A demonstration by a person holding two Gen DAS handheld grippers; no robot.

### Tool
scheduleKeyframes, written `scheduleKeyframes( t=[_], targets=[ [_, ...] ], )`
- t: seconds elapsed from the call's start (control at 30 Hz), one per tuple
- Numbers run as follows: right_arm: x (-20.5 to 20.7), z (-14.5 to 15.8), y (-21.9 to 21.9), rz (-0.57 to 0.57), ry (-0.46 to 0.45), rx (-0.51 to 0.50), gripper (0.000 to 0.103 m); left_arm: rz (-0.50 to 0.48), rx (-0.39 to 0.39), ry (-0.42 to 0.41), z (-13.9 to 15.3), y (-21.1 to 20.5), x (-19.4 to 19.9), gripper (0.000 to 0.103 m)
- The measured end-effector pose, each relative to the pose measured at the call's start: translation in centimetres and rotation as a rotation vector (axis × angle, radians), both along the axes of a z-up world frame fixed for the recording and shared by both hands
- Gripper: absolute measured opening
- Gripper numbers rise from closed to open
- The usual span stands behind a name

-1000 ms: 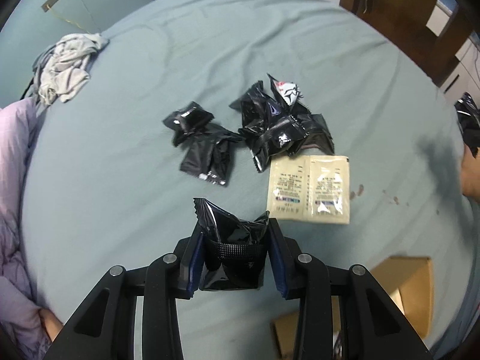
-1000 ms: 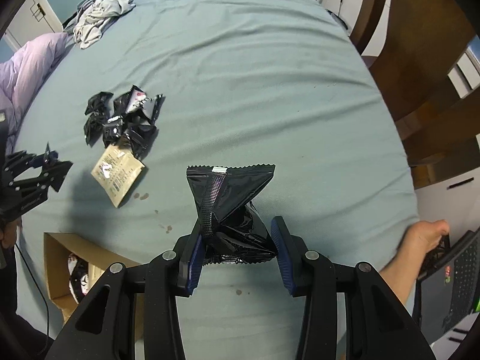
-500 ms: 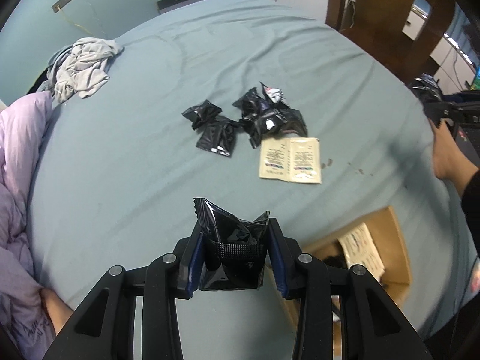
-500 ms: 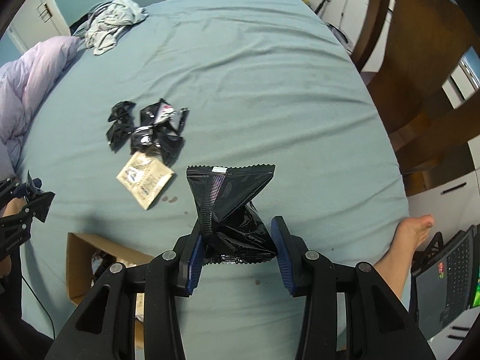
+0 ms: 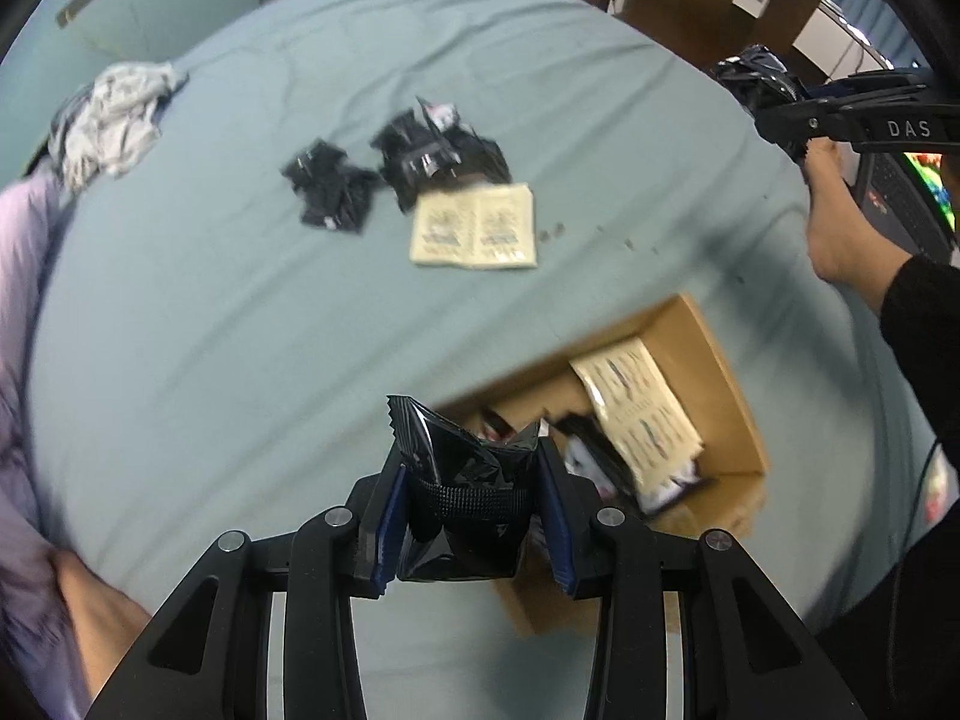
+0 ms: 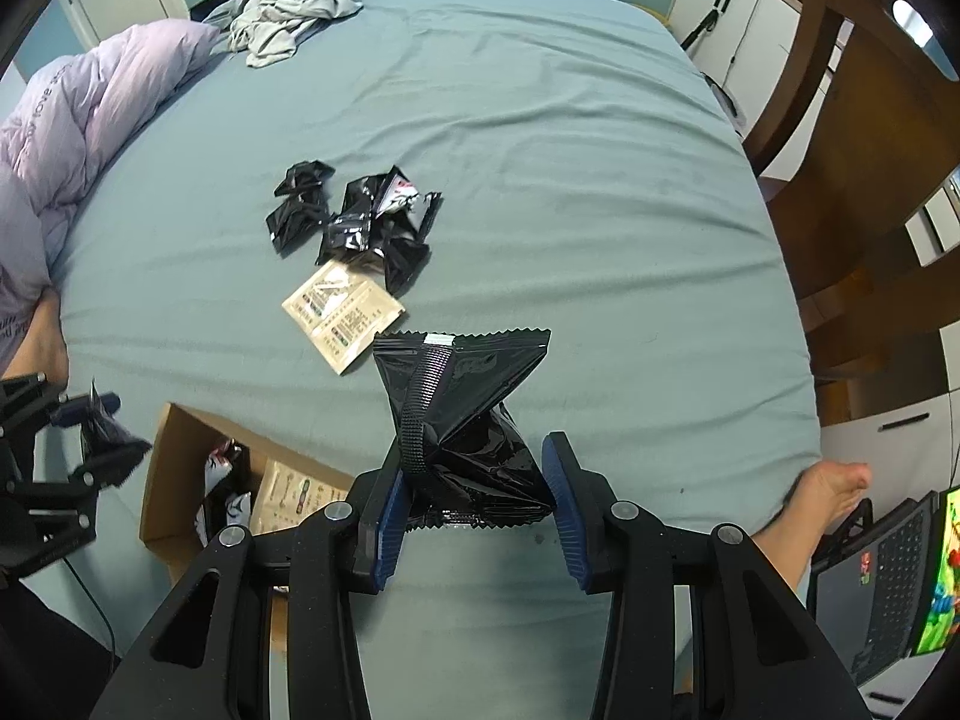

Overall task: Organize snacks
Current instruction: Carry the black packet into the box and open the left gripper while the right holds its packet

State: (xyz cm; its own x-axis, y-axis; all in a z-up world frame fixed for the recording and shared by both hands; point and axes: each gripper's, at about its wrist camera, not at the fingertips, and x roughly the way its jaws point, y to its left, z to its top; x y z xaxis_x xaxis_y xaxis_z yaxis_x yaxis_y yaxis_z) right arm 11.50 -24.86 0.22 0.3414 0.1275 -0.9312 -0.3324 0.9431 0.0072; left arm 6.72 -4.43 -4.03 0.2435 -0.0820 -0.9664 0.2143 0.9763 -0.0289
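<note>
Pinching black packets, each hand-held gripper (image 5: 474, 516) (image 6: 474, 510); only the right view shows a laptop (image 6: 888, 576).

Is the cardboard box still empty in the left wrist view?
No: the cardboard box already holds a beige packet and some black ones.

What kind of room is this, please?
Most likely a bedroom: a bed with a teal sheet, a lilac quilt and crumpled clothes; a laptop sits beside it.
</note>
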Motion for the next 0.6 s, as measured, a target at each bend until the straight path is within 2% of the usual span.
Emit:
scheduleKeyframes(
  t=[0.13, 0.43, 0.6],
  targets=[
    [-0.2, 0.0, 0.2, 0.014, 0.008, -0.010, 0.041, -0.007, -0.015, 0.032, -0.9, -0.9, -1.4, 0.038],
    [-0.9, -0.2, 1.5, 0.053, 0.028, -0.045, 0.041, -0.065, 0.036, 0.065, -2.6, -1.5, -3.8, 0.038],
    [-2.3, -0.5, 3.4, 0.125, 0.034, -0.055, 0.041, -0.081, 0.027, 0.069, -2.6, -1.3, -4.3, 0.038]
  ],
)
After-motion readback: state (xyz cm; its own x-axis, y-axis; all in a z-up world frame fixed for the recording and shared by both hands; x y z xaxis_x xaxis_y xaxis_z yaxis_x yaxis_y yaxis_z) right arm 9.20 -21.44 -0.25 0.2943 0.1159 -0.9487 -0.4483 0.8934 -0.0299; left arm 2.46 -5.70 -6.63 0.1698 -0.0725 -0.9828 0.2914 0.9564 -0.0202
